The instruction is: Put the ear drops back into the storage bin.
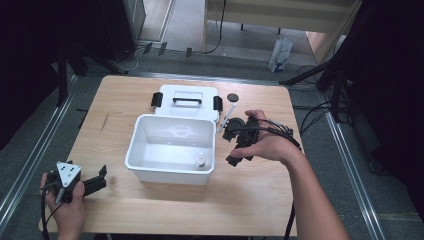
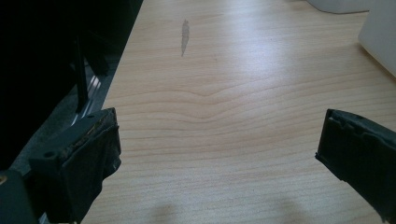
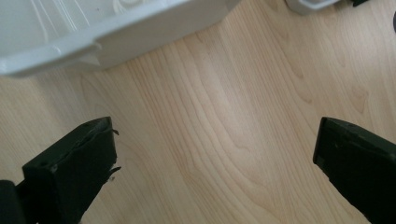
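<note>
Just right of the white bin [image 1: 150, 165], the right gripper [image 1: 239, 141] hung with jaws wide and empty, the syringe [image 1: 226, 118] lying close beyond it, long axis pointing away toward the lid [image 1: 187, 107], while the left gripper [image 1: 92, 184], equally wide, sat far off.

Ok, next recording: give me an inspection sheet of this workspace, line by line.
Surface: light wooden table, one dark streak near its left edge.
Job's things: open white bin with a small bottle inside; its white lid lies behind it.
Clutter: syringe and dark round cap beside the lid.
Grippers: left gripper open over the near left corner; right gripper open beside the bin.
Cables: one trails from each gripper.
Surroundings: grey floor, dark stands, white bag.
</note>
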{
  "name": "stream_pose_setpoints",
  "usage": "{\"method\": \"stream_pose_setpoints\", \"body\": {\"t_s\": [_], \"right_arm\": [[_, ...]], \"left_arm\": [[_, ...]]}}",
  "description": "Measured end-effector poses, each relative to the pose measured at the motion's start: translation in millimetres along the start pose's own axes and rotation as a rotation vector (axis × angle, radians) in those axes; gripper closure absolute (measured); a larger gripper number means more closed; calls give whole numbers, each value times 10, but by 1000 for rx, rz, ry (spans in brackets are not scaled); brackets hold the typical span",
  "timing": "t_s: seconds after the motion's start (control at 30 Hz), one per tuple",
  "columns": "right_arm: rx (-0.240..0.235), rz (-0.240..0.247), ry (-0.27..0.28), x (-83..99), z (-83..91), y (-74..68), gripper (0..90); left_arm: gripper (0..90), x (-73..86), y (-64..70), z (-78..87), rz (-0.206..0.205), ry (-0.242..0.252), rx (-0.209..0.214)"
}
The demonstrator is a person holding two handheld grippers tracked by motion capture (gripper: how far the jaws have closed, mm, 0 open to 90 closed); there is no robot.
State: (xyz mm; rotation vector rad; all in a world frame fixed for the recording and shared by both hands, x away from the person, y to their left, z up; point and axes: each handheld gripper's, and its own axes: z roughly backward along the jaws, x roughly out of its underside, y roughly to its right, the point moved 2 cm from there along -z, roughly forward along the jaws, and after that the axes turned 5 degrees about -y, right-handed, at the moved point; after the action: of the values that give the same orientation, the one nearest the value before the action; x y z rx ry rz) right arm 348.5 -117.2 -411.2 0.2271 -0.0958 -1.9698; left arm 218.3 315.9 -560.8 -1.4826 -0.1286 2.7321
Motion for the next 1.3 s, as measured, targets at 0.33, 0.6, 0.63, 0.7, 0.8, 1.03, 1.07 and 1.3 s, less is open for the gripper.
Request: {"method": "stream_pose_setpoints", "body": {"t_s": [0.33,0.6,0.63,0.7,0.8,1.03,1.07,1.3], "right_arm": [[-8,-69,-5,343,-129,84,0],[-15,-130,-4,617,-262,137,0],[-17,-152,-4,699,-303,143,0],[-20,-163,-4,740,-324,145,0],[-28,-195,5,910,-397,166,0],[-21,-267,36,1180,-500,212,1],[-18,-292,44,1275,-541,216,5],[38,-379,115,1626,-743,199,5]], "left_arm": [[2,1,3,2,-2,1,-1],[2,1,8,2,-6,2,-5],[2,1,8,3,-10,0,-5],[2,1,8,3,-11,-1,-5],[3,1,9,5,-14,-2,-4],[2,2,16,4,-15,-2,-6],[2,2,16,4,-14,-2,-6],[2,2,17,4,-17,-1,-6]]}}
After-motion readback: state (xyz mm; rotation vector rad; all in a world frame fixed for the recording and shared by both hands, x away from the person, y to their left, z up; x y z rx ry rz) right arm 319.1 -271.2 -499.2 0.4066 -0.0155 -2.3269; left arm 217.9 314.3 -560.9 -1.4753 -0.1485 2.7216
